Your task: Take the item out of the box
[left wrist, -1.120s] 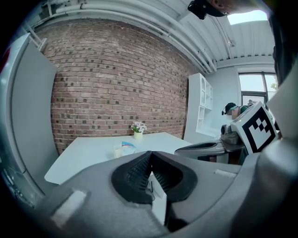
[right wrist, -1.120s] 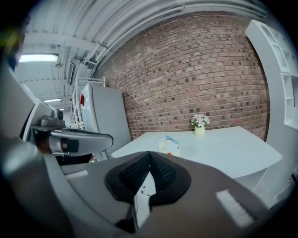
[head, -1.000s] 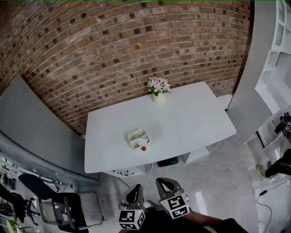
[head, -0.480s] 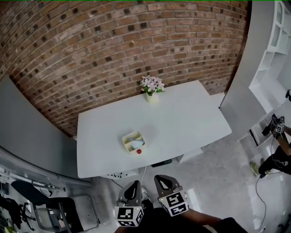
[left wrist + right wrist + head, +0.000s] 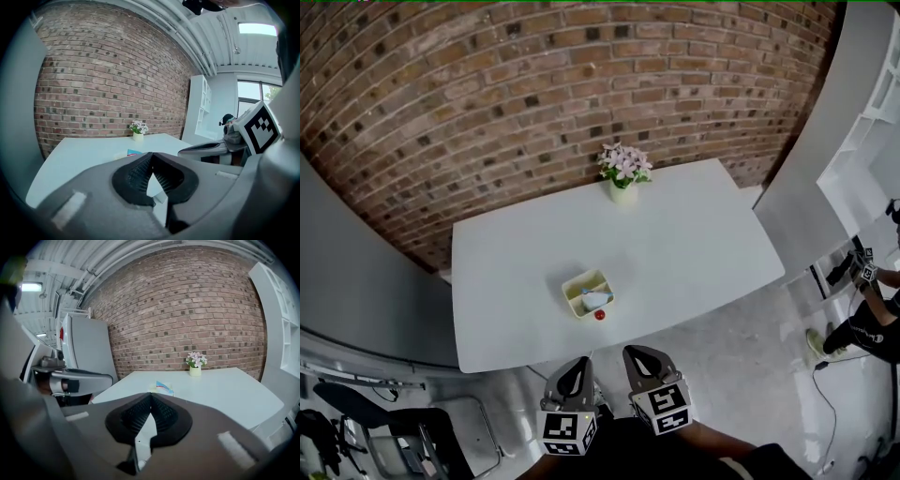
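Note:
A small cream box (image 5: 581, 286) sits near the front edge of the white table (image 5: 694, 244). Inside it lies a pale blue and white item (image 5: 596, 300). A little red thing (image 5: 600, 315) rests on the table just in front of the box. Both grippers hang side by side short of the table's front edge, well away from the box. My left gripper (image 5: 577, 364) and my right gripper (image 5: 637, 354) are each shut with nothing between the jaws. The box (image 5: 164, 388) shows far off beyond the shut right gripper (image 5: 151, 397), and the box (image 5: 133, 153) peeks over the shut left gripper (image 5: 151, 155).
A vase of pink flowers (image 5: 624, 174) stands at the table's far edge against the brick wall. A black chair (image 5: 417, 436) stands at the lower left. White shelving (image 5: 862, 159) and a person (image 5: 867, 323) are to the right. A grey panel (image 5: 356, 272) flanks the table's left.
The view has shifted, so the table and box sit a little nearer and more central. Both grippers stay shut and low in front of the table.

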Demonstrator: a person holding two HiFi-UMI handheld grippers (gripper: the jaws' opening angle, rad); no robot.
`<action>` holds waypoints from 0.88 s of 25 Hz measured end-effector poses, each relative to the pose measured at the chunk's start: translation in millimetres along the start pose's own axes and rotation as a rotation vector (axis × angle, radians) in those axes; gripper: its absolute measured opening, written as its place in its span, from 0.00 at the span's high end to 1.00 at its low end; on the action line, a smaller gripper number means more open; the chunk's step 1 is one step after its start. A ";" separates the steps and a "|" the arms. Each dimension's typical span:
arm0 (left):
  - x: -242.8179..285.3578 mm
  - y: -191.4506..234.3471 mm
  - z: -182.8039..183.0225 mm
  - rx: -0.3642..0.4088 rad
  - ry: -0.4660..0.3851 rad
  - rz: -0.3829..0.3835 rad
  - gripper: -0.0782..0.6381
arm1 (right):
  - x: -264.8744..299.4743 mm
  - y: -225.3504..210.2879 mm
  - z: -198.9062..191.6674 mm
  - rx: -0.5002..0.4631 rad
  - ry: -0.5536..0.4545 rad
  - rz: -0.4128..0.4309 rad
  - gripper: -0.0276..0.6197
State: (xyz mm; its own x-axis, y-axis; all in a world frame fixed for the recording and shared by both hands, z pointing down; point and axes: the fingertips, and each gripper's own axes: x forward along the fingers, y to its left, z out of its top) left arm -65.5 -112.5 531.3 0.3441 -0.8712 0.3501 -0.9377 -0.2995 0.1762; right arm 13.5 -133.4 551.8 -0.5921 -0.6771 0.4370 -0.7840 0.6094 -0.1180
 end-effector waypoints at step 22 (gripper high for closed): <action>32.7 82.8 24.5 0.011 -0.017 -0.086 0.88 | 79.4 4.1 35.6 -0.031 0.054 -0.135 0.95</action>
State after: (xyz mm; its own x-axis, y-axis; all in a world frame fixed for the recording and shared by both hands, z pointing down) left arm -133.1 -175.3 534.8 0.4225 -0.8486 0.3185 -0.9052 -0.3775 0.1951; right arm -43.3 -199.3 554.2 -0.4704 -0.7310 0.4943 -0.8490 0.5277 -0.0276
